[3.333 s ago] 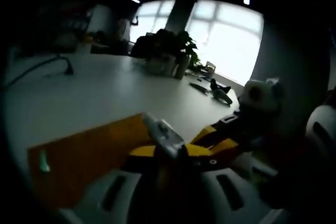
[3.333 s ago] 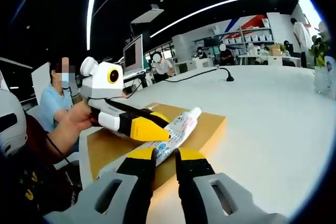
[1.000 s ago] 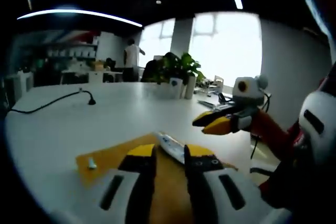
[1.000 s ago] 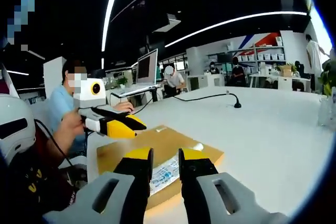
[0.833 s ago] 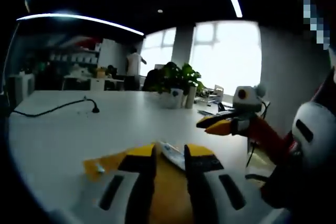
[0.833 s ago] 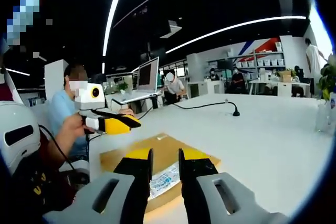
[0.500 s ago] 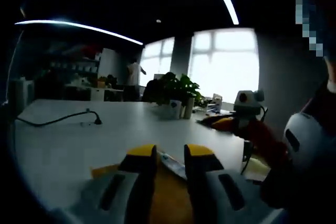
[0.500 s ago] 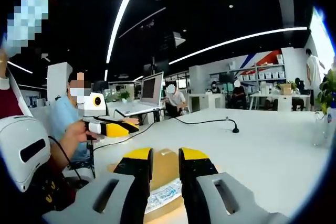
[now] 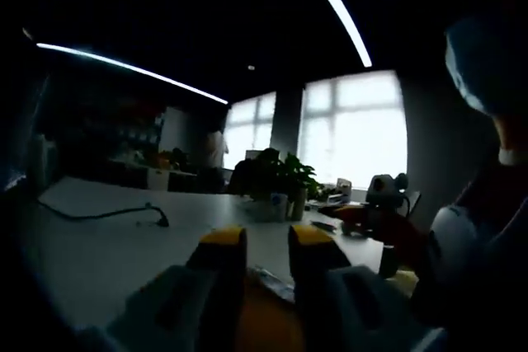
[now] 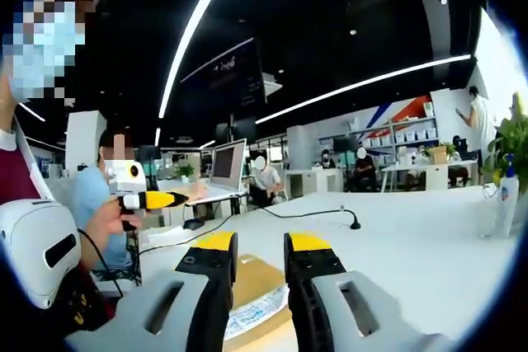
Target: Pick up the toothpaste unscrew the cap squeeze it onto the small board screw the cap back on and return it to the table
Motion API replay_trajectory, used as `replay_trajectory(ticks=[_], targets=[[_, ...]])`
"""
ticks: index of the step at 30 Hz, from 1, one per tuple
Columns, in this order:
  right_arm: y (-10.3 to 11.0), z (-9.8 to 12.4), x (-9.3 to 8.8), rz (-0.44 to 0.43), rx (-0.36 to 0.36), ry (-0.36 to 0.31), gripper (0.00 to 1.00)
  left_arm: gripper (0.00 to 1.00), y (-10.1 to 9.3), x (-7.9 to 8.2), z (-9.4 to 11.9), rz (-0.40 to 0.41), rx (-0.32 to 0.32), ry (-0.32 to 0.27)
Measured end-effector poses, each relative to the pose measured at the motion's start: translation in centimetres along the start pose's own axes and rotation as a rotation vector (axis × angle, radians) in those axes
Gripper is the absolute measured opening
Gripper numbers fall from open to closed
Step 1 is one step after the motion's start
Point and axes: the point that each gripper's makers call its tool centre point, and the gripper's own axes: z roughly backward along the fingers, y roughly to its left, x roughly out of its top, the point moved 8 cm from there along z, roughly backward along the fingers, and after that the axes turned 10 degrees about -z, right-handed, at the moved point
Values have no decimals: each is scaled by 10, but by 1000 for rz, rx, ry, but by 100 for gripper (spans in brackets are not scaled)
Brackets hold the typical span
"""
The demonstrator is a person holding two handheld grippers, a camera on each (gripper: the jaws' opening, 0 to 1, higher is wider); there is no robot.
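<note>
The toothpaste tube (image 10: 252,313) lies on the small yellow board (image 10: 257,276) on the white table, low between my right gripper's (image 10: 261,245) jaws. Those jaws stand a little apart and above the tube, with nothing in them. In the left gripper view the scene is dim. The tube (image 9: 272,283) lies on the board (image 9: 262,323) below my left gripper (image 9: 266,241), whose jaws show a narrow empty gap. A hand holds the left gripper (image 10: 157,199) raised at the left, away from the board. The right gripper (image 9: 353,213) hangs at the right.
The white table (image 10: 412,245) spreads wide. A black cable (image 10: 309,213) with a small microphone stand runs across it, and a spray bottle (image 10: 508,195) stands at the far right. Potted plants (image 9: 276,179) and cups sit near the window. People sit at a desk with a monitor (image 10: 227,166).
Both grippers have lifted up and away from the board, so the tube and board sit lower in both views. The tube stays lying on the board.
</note>
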Motion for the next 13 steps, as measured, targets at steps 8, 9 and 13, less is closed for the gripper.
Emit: replay_trajectory(ticks=[8, 9, 13], targets=[[-10, 13, 4, 11, -35, -64, 22, 22, 11, 0, 15, -12, 46, -28], [-10, 14, 4, 19, -38, -66, 22, 22, 11, -1, 16, -9, 48, -33], [-16, 20, 4, 50, -49, -61, 21, 22, 15, -2, 19, 20, 69, -56]])
